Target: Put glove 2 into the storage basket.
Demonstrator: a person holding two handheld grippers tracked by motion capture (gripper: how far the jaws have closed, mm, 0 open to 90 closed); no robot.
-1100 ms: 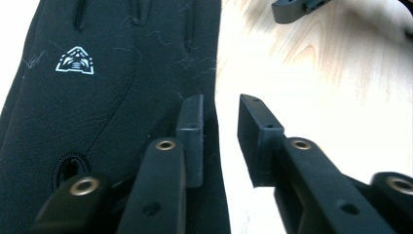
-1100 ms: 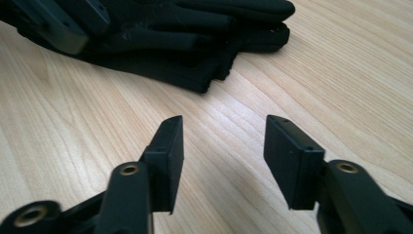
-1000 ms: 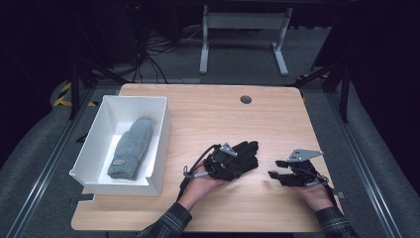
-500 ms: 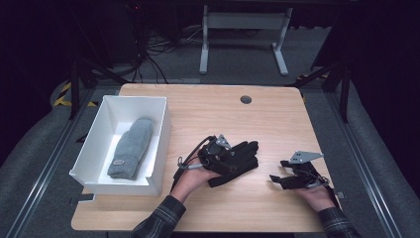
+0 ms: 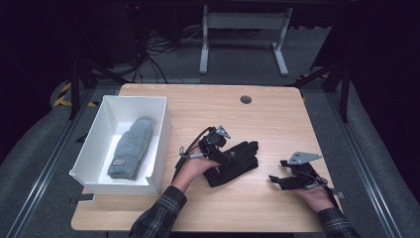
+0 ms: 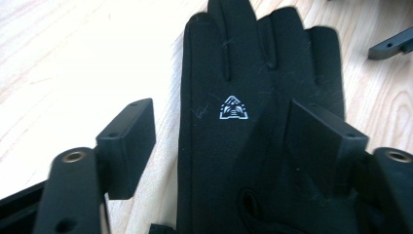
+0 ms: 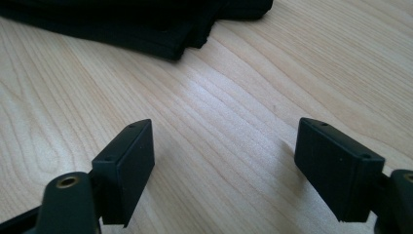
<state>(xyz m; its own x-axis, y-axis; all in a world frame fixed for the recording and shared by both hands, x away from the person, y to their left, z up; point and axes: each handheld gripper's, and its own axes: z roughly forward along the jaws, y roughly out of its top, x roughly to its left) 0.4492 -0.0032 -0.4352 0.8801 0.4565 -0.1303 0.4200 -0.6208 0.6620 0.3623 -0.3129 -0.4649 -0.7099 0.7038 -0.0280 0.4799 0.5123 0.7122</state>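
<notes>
A black glove [image 5: 241,159] lies flat on the wooden table [image 5: 277,119], fingers pointing right, a small white logo on its back [image 6: 234,108]. My left gripper [image 5: 220,148] hovers over its cuff end. Its jaws have just been opening and stand open [image 6: 221,146]: the glove lies below and between them, and the pads do not press on it. My right gripper [image 5: 277,179] rests to the glove's right, apart from it. Its jaws have just been opening too and stand wide [image 7: 224,165] over bare wood, with the glove's edge [image 7: 146,24] farther ahead.
At the table's left a white box [image 5: 161,134] holds a grey mitten [image 5: 130,148]. A dark round grommet [image 5: 245,99] sits near the far edge. Bare wood runs behind the glove and along the near edge.
My left gripper has drawn back to the left and its jaws have opened. The glove, bunched under it before, now lies spread flat. The right gripper has hardly moved.
</notes>
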